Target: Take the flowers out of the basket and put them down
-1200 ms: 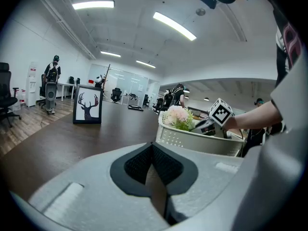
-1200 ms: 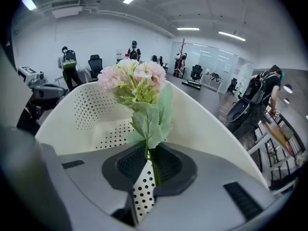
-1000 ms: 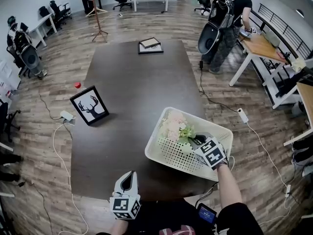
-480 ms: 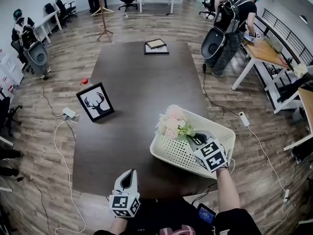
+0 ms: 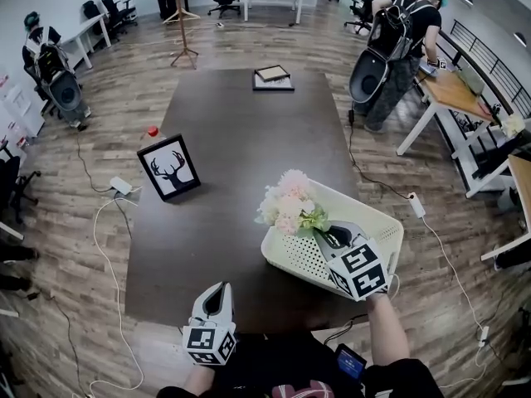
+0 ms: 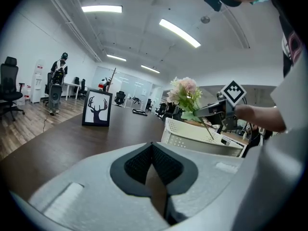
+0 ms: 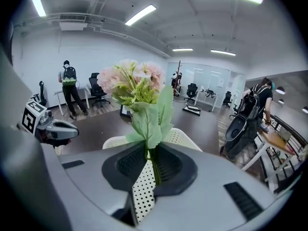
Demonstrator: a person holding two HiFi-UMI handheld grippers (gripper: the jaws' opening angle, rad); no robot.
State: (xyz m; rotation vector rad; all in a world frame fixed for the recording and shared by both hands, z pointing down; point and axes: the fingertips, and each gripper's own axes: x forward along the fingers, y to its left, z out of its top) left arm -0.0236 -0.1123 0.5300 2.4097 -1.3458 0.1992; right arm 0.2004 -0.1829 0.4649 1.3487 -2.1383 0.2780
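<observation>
A bunch of pink and cream flowers point(image 5: 286, 201) with green leaves stands above the left rim of the cream perforated basket point(image 5: 377, 222). My right gripper point(image 5: 336, 239) is shut on the stems, over the basket. In the right gripper view the green stems point(image 7: 152, 165) run between the jaws and the blooms point(image 7: 132, 83) rise ahead, with the basket rim point(image 7: 185, 138) below. My left gripper point(image 5: 214, 298) hovers at the table's near edge, shut with nothing in it. From the left gripper view the flowers point(image 6: 185, 93) show above the basket point(image 6: 197, 136).
The dark table point(image 5: 241, 131) carries a standing deer picture point(image 5: 174, 168) at the left and flat frames point(image 5: 274, 77) at the far end. A person with a backpack point(image 5: 398, 31) stands at a desk to the right. Cables and a power strip point(image 5: 122, 186) lie on the floor.
The right gripper has lifted the flowers up out of the basket; the blooms now stand higher above its rim. The left gripper has stayed where it was.
</observation>
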